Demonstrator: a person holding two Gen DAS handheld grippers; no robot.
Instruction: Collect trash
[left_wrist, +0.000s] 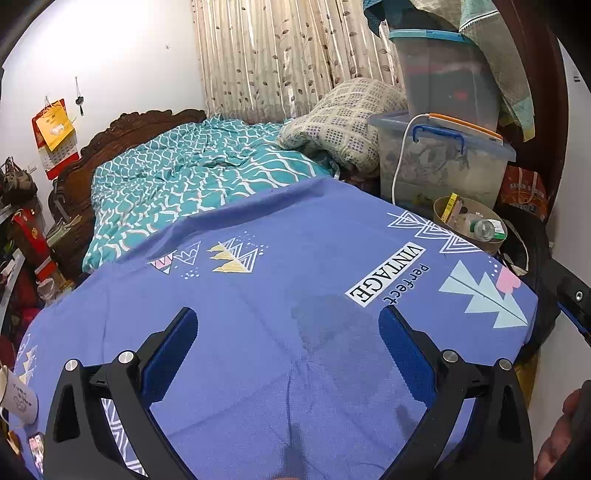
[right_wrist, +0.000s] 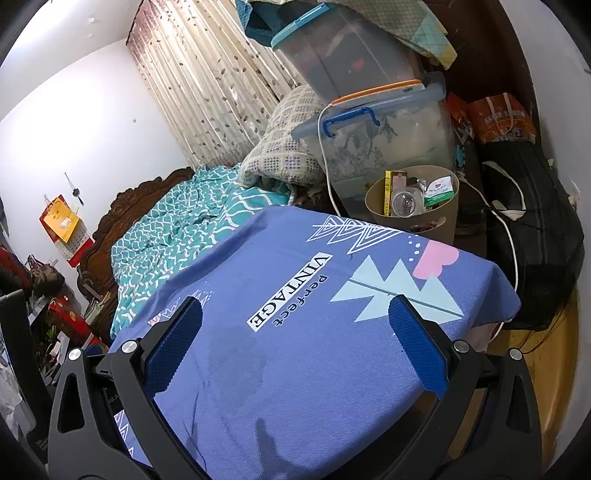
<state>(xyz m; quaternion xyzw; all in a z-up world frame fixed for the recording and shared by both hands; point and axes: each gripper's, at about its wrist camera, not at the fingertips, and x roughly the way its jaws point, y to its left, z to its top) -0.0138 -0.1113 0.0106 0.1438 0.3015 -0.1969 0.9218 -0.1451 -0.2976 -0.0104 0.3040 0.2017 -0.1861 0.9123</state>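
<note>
1. Currently, the left gripper (left_wrist: 288, 347) hangs over the blue tablecloth (left_wrist: 258, 295) with its jaws spread wide and nothing between the blue pads.
2. Likewise the right gripper (right_wrist: 295, 339) sits over the same cloth (right_wrist: 295, 369), jaws wide apart and holding nothing.
3. The cloth-covered surface carries a printed "Perfect VINTAGE" label (left_wrist: 388, 275) (right_wrist: 291, 291) and a darker damp-looking patch (left_wrist: 325, 321) (right_wrist: 236, 362) between the left gripper's fingers.
4. A tan round waste bin (right_wrist: 436, 221) (left_wrist: 443, 206) stands just beyond the far right edge of the surface. It holds trash: a clear plastic bottle (left_wrist: 487, 229) (right_wrist: 404, 203), a yellow box (right_wrist: 388, 192) (left_wrist: 451, 206) and a green-and-white packet (right_wrist: 437, 190).
5. Behind the bin a clear storage box with a blue handle (right_wrist: 388, 140) (left_wrist: 436, 162) carries a second lidded container (left_wrist: 443, 77) (right_wrist: 343, 55) on top; a white cable (right_wrist: 325, 155) hangs down its front.
6. A white paper cup (left_wrist: 20, 400) rests at the near left edge of the surface in the left wrist view.
7. A bed with a teal patterned quilt (left_wrist: 177, 177) (right_wrist: 177, 221) lies beyond the surface, touching its far edge.
</note>
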